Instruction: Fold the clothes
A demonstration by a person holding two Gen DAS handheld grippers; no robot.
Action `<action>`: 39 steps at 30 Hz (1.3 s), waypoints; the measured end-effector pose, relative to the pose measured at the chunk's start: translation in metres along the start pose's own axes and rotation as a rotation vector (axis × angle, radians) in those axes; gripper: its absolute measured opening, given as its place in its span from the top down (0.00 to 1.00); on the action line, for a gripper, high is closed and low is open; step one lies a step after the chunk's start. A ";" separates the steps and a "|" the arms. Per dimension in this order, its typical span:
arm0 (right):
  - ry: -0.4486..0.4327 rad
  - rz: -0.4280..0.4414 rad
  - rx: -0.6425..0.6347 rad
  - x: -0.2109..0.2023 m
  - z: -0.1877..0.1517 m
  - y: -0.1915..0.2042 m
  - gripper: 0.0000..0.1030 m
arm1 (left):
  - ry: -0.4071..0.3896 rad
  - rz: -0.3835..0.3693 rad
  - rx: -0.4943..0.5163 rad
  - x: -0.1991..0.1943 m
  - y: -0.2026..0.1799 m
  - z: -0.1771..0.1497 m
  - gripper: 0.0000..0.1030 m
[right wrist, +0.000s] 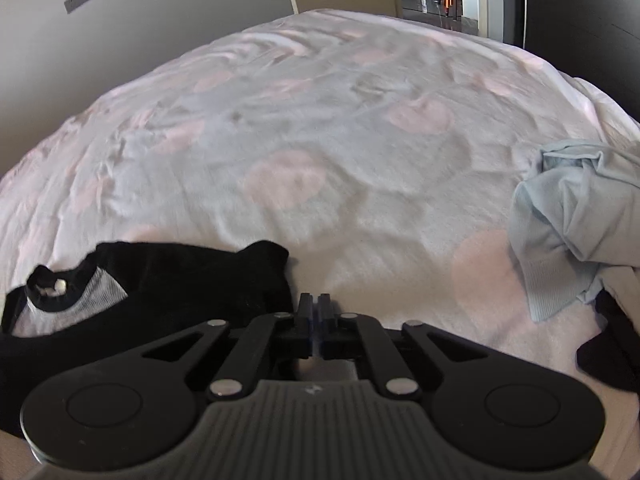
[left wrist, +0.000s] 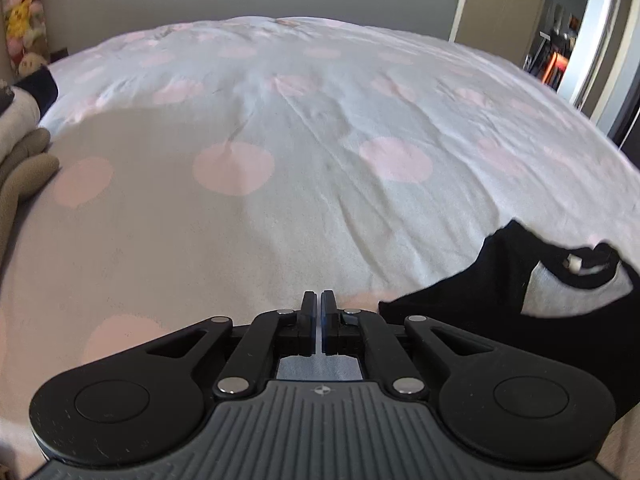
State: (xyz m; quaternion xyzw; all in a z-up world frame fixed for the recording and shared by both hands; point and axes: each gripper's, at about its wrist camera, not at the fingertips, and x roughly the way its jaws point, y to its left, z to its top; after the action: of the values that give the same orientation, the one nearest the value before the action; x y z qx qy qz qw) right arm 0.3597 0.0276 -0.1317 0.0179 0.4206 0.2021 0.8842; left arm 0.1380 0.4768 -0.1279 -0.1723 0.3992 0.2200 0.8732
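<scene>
With both the left claw point(left wrist: 319, 300) and the right claw point(right wrist: 314, 303) pressed together on nothing, the black garment point(right wrist: 168, 276) is seen rumpled on the bed point(left wrist: 304, 128) between them, near both.

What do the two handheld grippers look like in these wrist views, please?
Both match. The left gripper and the right gripper are matte black, each with two short rectangular fingers on linkage bars joined by silver round pins. Behind sit two rounded black lobes with circular discs and a grey ribbed housing with a small emblem. No cables or sleeves show.
</scene>
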 end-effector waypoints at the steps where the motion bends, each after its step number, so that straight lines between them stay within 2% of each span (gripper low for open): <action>1: -0.008 -0.003 0.001 -0.001 0.002 0.000 0.88 | 0.006 -0.026 -0.021 0.001 0.003 0.003 0.94; 2: -0.016 -0.006 0.003 -0.002 0.004 -0.001 0.84 | 0.017 -0.051 -0.042 0.002 0.004 0.005 0.85; 4: -0.030 0.010 0.047 -0.002 0.009 -0.004 0.59 | 0.043 -0.093 -0.077 0.006 0.005 0.007 0.71; 7: -0.008 0.045 0.116 0.006 0.015 -0.006 0.57 | 0.039 -0.066 -0.038 0.009 -0.005 0.007 0.69; 10: -0.004 0.031 0.129 0.014 0.015 -0.002 0.57 | 0.021 -0.044 -0.010 0.014 -0.016 0.006 0.70; 12: -0.012 0.032 0.133 0.018 0.013 0.002 0.57 | 0.013 -0.036 0.008 0.015 -0.022 0.007 0.77; 14: -0.018 0.027 0.103 0.019 0.011 0.008 0.58 | 0.010 -0.025 0.039 0.015 -0.029 0.007 0.92; 15: -0.020 0.023 0.084 0.020 0.010 0.012 0.61 | 0.007 -0.025 0.059 0.015 -0.032 0.006 0.96; 16: -0.021 0.024 0.061 0.020 0.010 0.015 0.71 | 0.005 -0.031 0.073 0.014 -0.035 0.004 1.00; 20: -0.024 0.029 0.005 0.021 0.006 0.021 0.91 | -0.024 0.015 0.145 0.010 -0.044 -0.001 1.00; 24: -0.039 -0.030 -0.043 0.021 0.004 0.024 0.94 | -0.052 0.138 0.128 0.007 -0.027 0.002 1.00; 29: -0.020 -0.027 -0.035 0.023 0.006 0.023 0.93 | -0.041 0.011 0.025 0.002 -0.008 0.008 1.00; 30: -0.012 -0.024 -0.026 0.024 0.006 0.022 0.92 | -0.038 -0.015 0.005 0.001 -0.004 0.009 0.99; 31: -0.009 -0.023 -0.017 0.023 0.006 0.022 0.92 | -0.036 -0.040 -0.016 0.000 0.000 0.010 0.94; 32: -0.007 -0.022 -0.009 0.023 0.006 0.021 0.92 | -0.034 -0.066 -0.035 -0.001 0.003 0.011 0.81; 34: -0.005 -0.022 0.007 0.023 0.006 0.021 0.92 | -0.028 -0.106 -0.033 -0.001 -0.004 0.012 0.63; 37: -0.008 -0.022 0.014 0.022 0.004 0.021 0.91 | 0.012 -0.106 -0.001 0.007 -0.019 0.011 0.62; 39: -0.010 -0.023 0.010 0.022 0.003 0.022 0.91 | 0.036 -0.063 0.026 0.015 -0.027 0.007 0.68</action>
State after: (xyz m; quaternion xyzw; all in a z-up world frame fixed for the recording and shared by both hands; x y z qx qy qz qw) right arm 0.3671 0.0562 -0.1412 0.0186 0.4173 0.1900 0.8885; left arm 0.1656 0.4610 -0.1320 -0.1776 0.4120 0.1840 0.8745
